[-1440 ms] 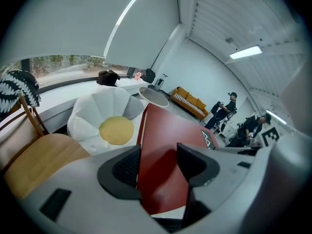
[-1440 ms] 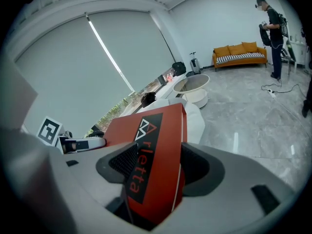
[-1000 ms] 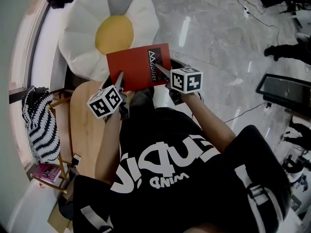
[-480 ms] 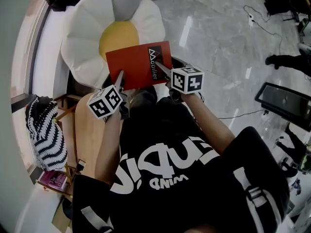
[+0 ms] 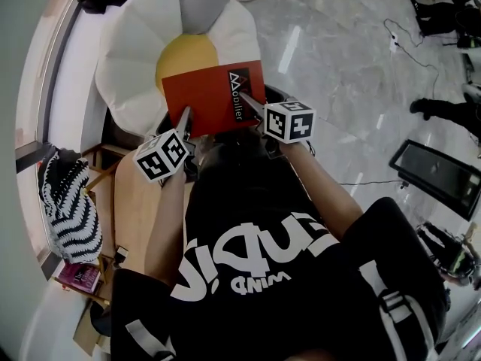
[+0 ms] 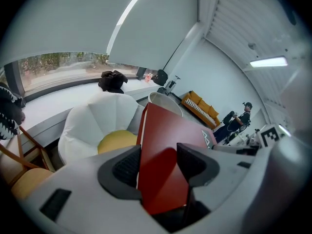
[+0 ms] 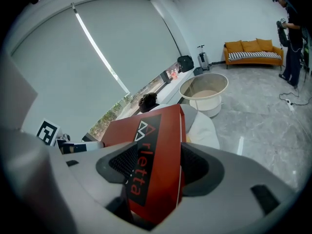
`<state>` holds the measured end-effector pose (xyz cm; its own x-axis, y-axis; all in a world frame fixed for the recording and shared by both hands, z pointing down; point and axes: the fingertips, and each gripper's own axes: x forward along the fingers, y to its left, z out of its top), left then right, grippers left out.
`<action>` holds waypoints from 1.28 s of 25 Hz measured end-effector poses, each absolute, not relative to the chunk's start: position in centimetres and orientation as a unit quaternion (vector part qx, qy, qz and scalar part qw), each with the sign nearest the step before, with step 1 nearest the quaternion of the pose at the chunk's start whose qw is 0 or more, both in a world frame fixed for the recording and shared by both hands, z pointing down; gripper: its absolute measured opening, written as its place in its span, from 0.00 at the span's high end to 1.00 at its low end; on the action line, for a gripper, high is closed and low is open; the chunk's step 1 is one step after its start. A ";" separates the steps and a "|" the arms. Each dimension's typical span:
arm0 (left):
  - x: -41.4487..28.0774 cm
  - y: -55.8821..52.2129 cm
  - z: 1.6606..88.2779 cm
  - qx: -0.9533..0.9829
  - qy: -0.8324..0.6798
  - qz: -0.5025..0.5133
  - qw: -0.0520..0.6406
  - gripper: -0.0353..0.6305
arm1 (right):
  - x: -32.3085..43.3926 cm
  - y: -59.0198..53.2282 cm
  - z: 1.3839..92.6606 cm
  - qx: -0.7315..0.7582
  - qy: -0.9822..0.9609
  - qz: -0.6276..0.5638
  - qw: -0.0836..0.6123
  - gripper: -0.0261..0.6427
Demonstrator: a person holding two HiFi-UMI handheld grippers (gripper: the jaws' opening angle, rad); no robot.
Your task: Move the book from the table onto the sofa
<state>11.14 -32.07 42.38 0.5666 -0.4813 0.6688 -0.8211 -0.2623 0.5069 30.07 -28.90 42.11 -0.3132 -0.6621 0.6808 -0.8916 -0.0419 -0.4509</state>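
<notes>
Red book (image 5: 214,98), clamped between the jaws of left gripper (image 5: 183,121) and right gripper (image 5: 251,106), held above the flower-shaped sofa (image 5: 131,47): lifted, not yet set down.

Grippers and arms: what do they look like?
Both alike: left gripper and right gripper have light grey bodies, dark ribbed pads, each with a white cube bearing black square markers. No cables seen. Wearer has a black short-sleeved T-shirt with white lettering.
</notes>
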 end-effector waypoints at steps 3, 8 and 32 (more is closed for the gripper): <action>11.6 -33.2 42.5 0.765 -0.429 0.191 0.441 0.59 | 30.6 -30.7 42.1 0.562 -0.688 0.436 0.140 0.56; 11.6 -35.5 43.5 0.750 -0.447 0.187 0.450 0.59 | 30.7 -33.7 43.2 0.545 -0.696 0.442 0.153 0.56; 9.1 -42.5 52.7 0.701 -0.506 0.172 0.473 0.59 | 28.3 -43.4 52.8 0.485 -0.723 0.456 0.185 0.56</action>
<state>9.14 -42.55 52.68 0.4292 -0.5459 0.7196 -0.8717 -0.0416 0.4884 28.30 -43.43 52.78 -0.4605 -0.5327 0.7101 -0.8703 0.1136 -0.4792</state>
